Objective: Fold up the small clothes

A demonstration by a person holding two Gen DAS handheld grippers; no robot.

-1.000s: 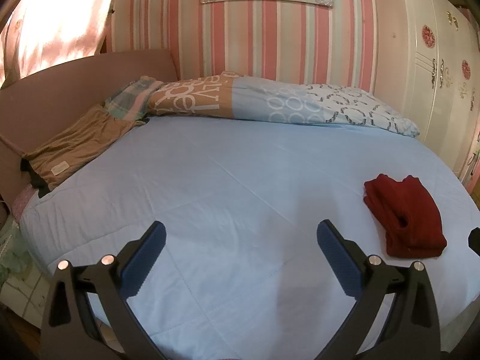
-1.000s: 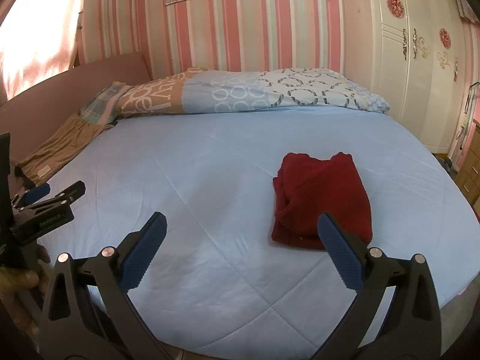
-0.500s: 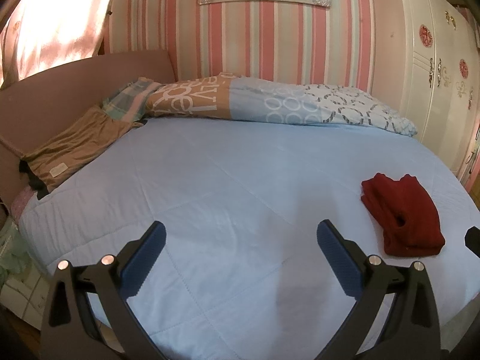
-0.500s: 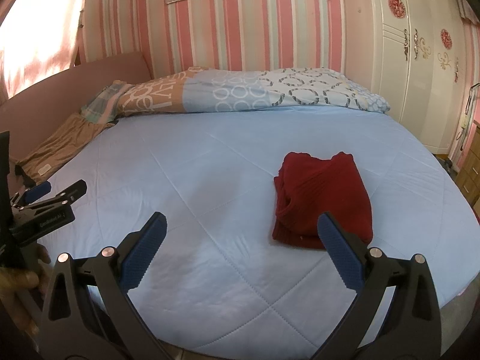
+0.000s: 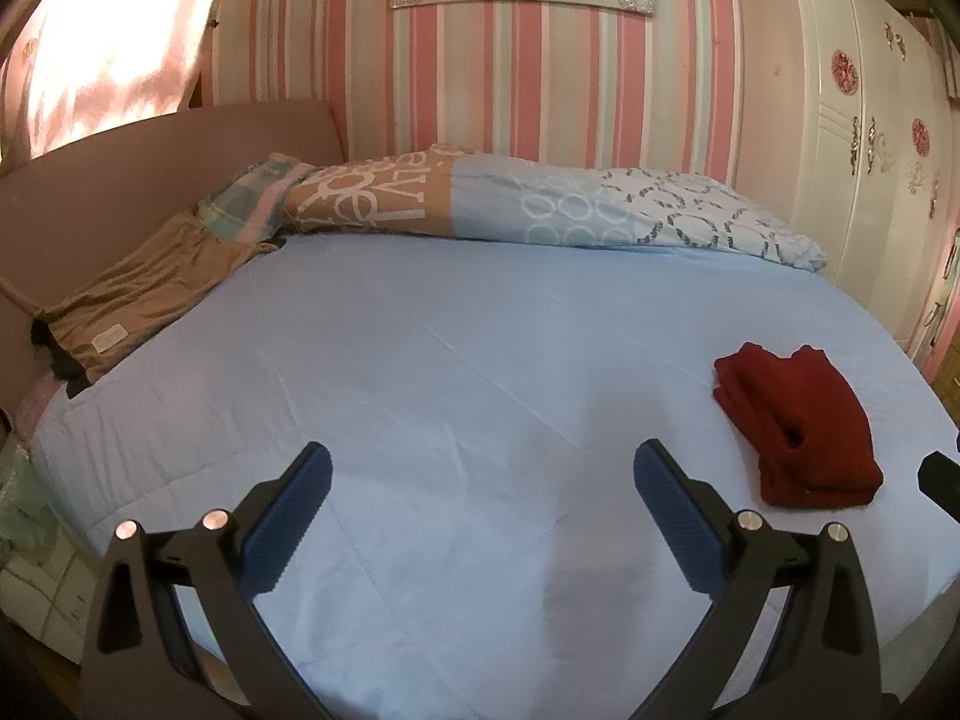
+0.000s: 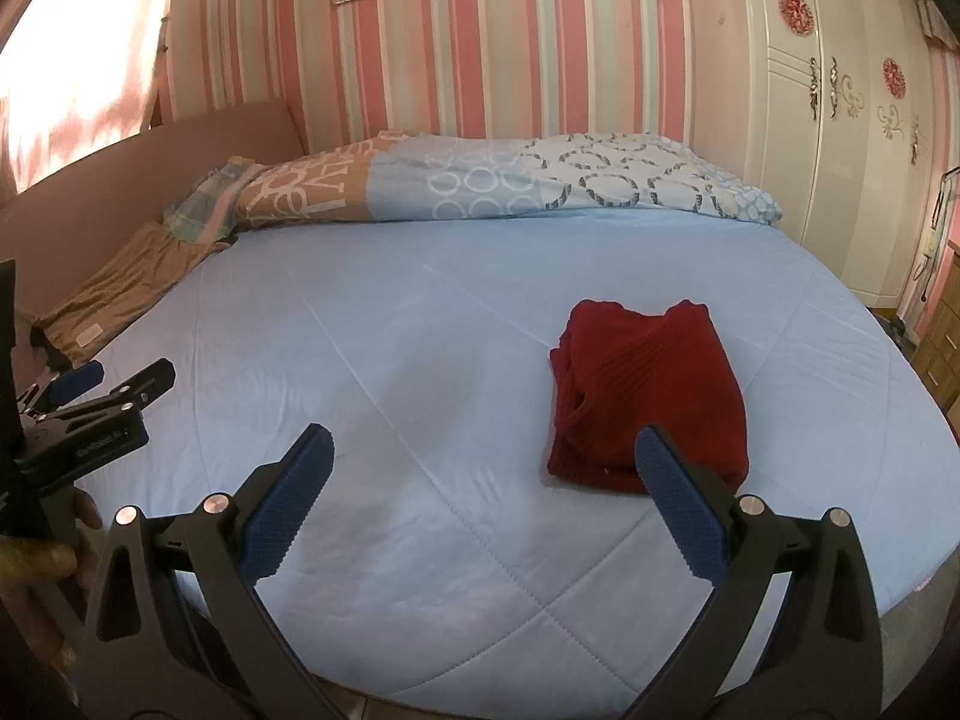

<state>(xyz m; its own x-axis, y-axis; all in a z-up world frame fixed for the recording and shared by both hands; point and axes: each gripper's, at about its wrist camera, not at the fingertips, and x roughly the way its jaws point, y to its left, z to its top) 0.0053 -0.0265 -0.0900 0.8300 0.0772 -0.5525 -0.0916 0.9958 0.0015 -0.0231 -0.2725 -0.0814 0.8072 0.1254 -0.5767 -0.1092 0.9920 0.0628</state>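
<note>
A dark red knit garment (image 6: 651,399) lies folded in a compact bundle on the light blue bed cover (image 6: 420,360), right of centre. In the left wrist view it lies at the far right (image 5: 798,423). My right gripper (image 6: 483,498) is open and empty, held above the near bed edge, with its right finger just in front of the garment's near edge. My left gripper (image 5: 480,510) is open and empty over the near left part of the bed (image 5: 450,360). It also shows at the left edge of the right wrist view (image 6: 102,402).
A brown garment (image 5: 144,294) lies at the bed's far left by the pink headboard (image 5: 120,168). A patterned folded duvet (image 5: 540,204) lies along the far side. A white wardrobe (image 6: 840,120) stands at the right. The bed edge is just below both grippers.
Both grippers drifted slightly; the red garment sits a little lower and nearer in the views. Nothing was taken hold of or let go.
</note>
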